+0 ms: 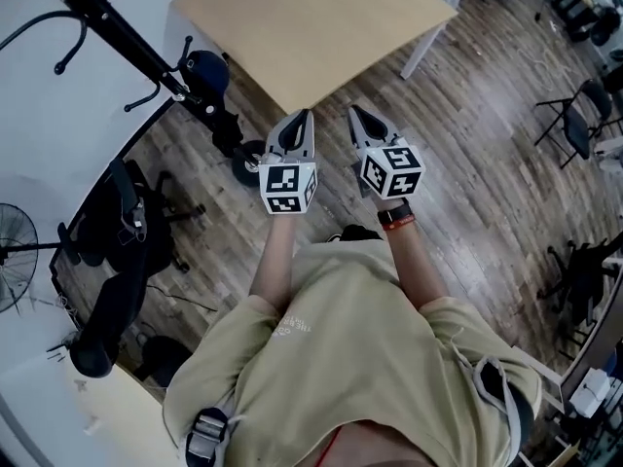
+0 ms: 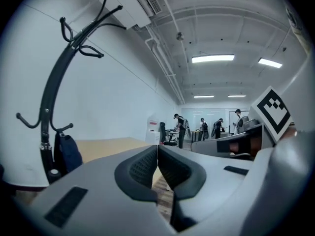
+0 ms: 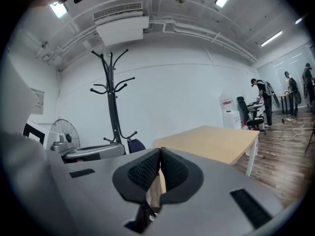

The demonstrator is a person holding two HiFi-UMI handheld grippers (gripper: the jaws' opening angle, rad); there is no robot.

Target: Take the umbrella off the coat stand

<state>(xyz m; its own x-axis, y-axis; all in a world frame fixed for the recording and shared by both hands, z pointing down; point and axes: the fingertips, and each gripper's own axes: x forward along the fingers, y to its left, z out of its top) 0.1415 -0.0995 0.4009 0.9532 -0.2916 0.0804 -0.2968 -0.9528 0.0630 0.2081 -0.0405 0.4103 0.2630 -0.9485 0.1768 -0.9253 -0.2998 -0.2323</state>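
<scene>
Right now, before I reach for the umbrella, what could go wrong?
Both the left gripper and right gripper are shut, so they may shove the umbrella unless opened first. It hangs low on the coat stand, near the table; a sideways pull could snag a hook or tip the stand.

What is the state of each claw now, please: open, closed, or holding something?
Left claw: closed, holding nothing.
Right claw: closed, holding nothing.

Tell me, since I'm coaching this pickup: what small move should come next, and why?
Probably swing the left gripper toward the umbrella hanging on the coat stand and open it: it and the right gripper are shut, empty.
</scene>
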